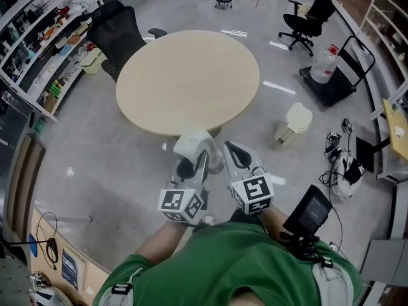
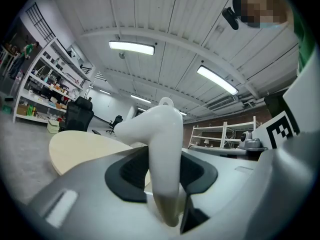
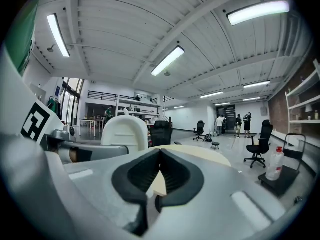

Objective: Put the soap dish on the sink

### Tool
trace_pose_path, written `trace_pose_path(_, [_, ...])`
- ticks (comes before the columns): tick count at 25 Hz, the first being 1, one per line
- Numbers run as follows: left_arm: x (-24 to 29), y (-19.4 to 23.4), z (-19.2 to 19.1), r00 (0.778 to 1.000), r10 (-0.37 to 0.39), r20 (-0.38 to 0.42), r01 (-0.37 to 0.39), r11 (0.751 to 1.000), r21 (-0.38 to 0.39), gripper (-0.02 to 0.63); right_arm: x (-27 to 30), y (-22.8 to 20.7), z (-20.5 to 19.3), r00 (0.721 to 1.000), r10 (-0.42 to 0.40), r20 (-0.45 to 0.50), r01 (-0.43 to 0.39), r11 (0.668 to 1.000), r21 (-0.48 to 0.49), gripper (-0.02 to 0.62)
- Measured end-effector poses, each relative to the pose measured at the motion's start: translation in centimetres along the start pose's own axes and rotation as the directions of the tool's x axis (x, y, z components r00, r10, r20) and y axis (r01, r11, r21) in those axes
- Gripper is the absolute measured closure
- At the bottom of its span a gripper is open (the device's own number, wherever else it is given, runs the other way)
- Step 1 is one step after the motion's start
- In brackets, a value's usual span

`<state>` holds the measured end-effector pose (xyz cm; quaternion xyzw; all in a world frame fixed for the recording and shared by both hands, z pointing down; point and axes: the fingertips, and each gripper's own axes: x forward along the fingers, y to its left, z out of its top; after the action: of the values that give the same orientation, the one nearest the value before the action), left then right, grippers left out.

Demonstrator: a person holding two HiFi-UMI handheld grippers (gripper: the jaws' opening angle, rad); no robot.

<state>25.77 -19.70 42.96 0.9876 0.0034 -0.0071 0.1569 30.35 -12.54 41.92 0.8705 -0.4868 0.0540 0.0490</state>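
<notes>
A white soap dish (image 1: 194, 146) is clamped upright in my left gripper (image 1: 190, 166), just in front of the person's body. In the left gripper view the soap dish (image 2: 160, 149) stands as a curved white shell between the dark pads of the left gripper (image 2: 162, 171). My right gripper (image 1: 241, 159) is right beside it. In the right gripper view the right gripper (image 3: 159, 170) has its pads meeting with nothing between them, and the soap dish (image 3: 125, 131) shows to its left. No sink is in view.
A round beige table (image 1: 188, 78) stands just ahead of both grippers. Around it are a black office chair (image 1: 118, 34) at its far left, another chair (image 1: 312, 18) at the far right, a small white bin (image 1: 294, 123), a trolley with a water jug (image 1: 324, 65) and shelving (image 1: 44, 50) at left.
</notes>
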Motion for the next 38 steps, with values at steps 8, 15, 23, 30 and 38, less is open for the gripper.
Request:
trace_pose_path(8, [3.1, -0.2, -1.1, 1.000, 0.011, -0.011, -0.011, 1.000, -0.004, 0.451, 1.2, -3.5, -0.7, 1.000, -0.006, 0.000, 0.006, 1.000, 0.014, 0.592])
trace_pose_path(15, [8.3, -2.1, -1.0, 1.000, 0.024, 0.000, -0.024, 1.000, 0.013, 0.451, 2.7, -8.5, -0.3, 0.999, 0.032, 0.015, -0.033, 0.999, 0.024, 0.592])
trace_pose_path(23, [14.7, -4.6, -1.9, 0.999, 0.049, -0.002, -0.049, 0.998, 0.036, 0.451, 4.0, -15.4, -0.2, 0.997, 0.065, 0.031, -0.066, 0.997, 0.027, 0.592])
trace_pose_path(30, [19.0, -6.5, -2.6, 0.998, 0.065, 0.014, -0.066, 0.997, 0.030, 0.451, 4.9, -20.0, -0.5, 0.995, 0.091, 0.033, -0.092, 0.996, 0.021, 0.592])
trace_pose_path(38, [22.1, -6.3, -2.7, 0.997, 0.075, 0.002, -0.075, 0.997, 0.022, 0.451, 6.7, -22.4, -0.9, 0.994, 0.105, 0.019, -0.106, 0.994, 0.039, 0.592])
